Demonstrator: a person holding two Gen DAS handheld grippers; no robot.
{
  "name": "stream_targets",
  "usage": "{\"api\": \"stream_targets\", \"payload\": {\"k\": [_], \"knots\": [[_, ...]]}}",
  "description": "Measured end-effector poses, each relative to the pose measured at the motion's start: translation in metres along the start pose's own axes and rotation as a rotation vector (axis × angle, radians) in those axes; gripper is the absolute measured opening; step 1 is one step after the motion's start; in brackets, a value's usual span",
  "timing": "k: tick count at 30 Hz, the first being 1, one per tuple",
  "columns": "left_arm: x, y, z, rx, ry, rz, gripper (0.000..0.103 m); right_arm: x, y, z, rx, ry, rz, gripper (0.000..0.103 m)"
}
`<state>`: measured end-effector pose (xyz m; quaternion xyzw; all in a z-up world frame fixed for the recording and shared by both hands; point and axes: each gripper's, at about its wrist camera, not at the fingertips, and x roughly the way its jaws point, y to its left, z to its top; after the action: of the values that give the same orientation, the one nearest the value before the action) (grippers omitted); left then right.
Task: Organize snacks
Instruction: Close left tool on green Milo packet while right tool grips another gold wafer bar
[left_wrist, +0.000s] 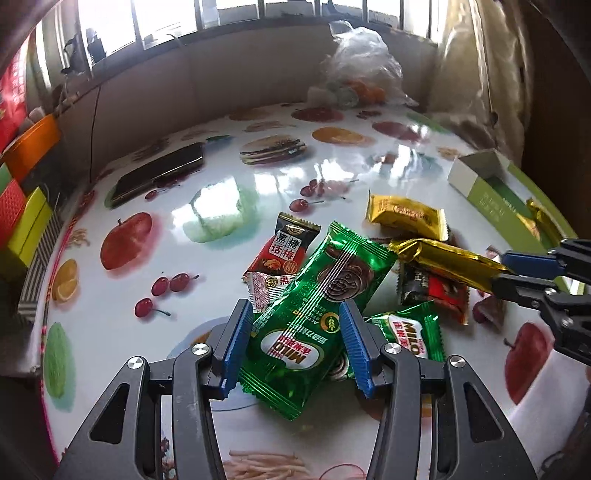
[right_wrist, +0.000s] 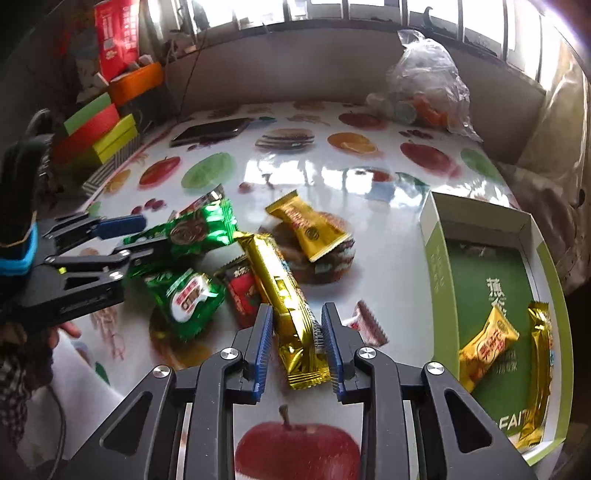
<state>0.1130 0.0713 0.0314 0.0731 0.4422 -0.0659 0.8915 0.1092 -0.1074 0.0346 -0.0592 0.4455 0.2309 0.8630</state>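
**Two snacks held, one box waiting on the right**

Two grippers each have a snack right now. Your right gripper (right_wrist: 297, 345) is squeezed shut on the long shiny gold foil snack bar (right_wrist: 284, 306). The bar runs straight out from the blue fingers (right_wrist: 264, 339), away from you, and its near end sticks out toward the camera. Your left gripper (left_wrist: 293, 341) has its fingers partly apart, with the big shiny green Milo wafer packet (left_wrist: 314, 310) between them. The blue pads (left_wrist: 349, 341) touch its edges, so it looks held. The packet's long side points up and to the right, slanting across the fingers.

A little farther out, the other snacks lie in a small pile on the shiny white table with fruit pictures (left_wrist: 221, 192): a smaller green Milo packet (right_wrist: 190, 295), red and black plum candy packets (left_wrist: 284, 247), and a puffy yellow candy packet (right_wrist: 312, 229).

Farther to the right sits the open green and white cardboard box (right_wrist: 436, 258). It already has two gold snacks inside. Your right hand is the nearer one to that box, so the gold bar probably goes first, swung to the right and laid with its long side along the box.
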Motion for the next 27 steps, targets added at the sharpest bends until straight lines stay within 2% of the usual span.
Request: {"api": "stream_targets", "payload": {"k": [7,15,19,24,27], "knots": [[0.003,-0.004,0.007,0.072,0.009,0.007,0.05,0.003,0.003,-0.001,-0.026,0.02,0.01,0.026],[0.008,-0.008,0.017,0.14,0.025,-0.036,0.05,0.017,0.0,0.011,-0.049,0.045,-0.013,0.043],[0.012,-0.013,0.017,0.19,0.037,-0.048,0.05,0.029,-0.002,0.013,-0.042,0.071,-0.007,0.043],[0.014,-0.013,0.018,0.201,0.051,-0.067,0.05,0.041,-0.002,0.016,-0.041,0.094,0.003,0.043],[0.014,-0.013,0.017,0.204,0.057,-0.074,0.051,0.041,-0.003,0.017,-0.038,0.084,0.008,0.036]]}}
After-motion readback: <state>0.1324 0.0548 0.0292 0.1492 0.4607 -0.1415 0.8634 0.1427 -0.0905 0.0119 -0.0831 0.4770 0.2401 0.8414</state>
